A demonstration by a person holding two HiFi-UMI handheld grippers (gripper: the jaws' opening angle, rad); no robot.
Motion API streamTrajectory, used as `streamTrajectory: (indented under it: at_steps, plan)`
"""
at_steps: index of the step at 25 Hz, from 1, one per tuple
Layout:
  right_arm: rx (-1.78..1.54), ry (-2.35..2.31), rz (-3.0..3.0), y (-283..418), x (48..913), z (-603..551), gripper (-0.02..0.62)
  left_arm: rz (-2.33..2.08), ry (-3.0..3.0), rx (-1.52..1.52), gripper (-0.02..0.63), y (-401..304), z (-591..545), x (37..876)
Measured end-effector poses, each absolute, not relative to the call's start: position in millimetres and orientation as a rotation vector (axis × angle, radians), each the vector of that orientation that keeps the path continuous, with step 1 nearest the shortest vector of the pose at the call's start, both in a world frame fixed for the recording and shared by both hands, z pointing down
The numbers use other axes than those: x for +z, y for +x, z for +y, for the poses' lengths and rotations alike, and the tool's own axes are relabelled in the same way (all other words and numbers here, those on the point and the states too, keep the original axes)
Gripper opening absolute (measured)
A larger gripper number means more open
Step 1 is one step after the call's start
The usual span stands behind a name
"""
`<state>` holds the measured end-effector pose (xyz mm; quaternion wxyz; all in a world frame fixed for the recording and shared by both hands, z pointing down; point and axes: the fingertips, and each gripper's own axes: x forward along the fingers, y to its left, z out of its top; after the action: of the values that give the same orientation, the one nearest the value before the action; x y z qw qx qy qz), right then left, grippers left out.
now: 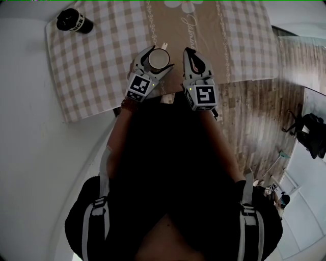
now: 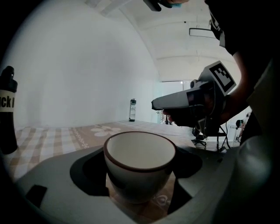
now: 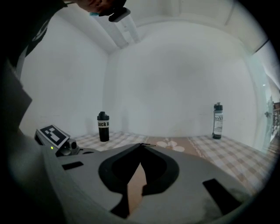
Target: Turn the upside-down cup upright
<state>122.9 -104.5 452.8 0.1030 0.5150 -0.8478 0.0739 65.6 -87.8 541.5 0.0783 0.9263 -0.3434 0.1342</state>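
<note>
In the head view the person's dark torso (image 1: 173, 168) covers the near edge of the tablecloth (image 1: 102, 66) and most of both arms. The picture's top edge cuts off the cloth's far end through its flower print (image 1: 186, 5). The cup (image 2: 140, 162) has its foot partly hidden by the left gripper (image 1: 158, 52), and whether the pads press its sides cannot be told. In the right gripper (image 3: 141, 145) view that gripper's own body hides the cup, and only the other's marker cube (image 3: 53, 134) shows. The black bottle (image 2: 8, 113) is cut by the left edge, its label half gone. The label on the clear bottle (image 3: 217, 120) is too small to read.
</note>
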Motion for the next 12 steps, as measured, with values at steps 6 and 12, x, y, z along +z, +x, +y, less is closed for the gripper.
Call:
streamTrajectory:
  at_steps: [6,12]
  plan:
    - [-0.134,1.3,-2.425,111.8,474.9,-97.5,0.002,-0.854,2.834,0.388,0.42,62.8,-76.4,539.1]
    - [-0.112,1.148,-2.463,94.9,515.4,-95.1,0.003,-0.751,2.834,0.335,0.42,56.0,-70.5,536.3]
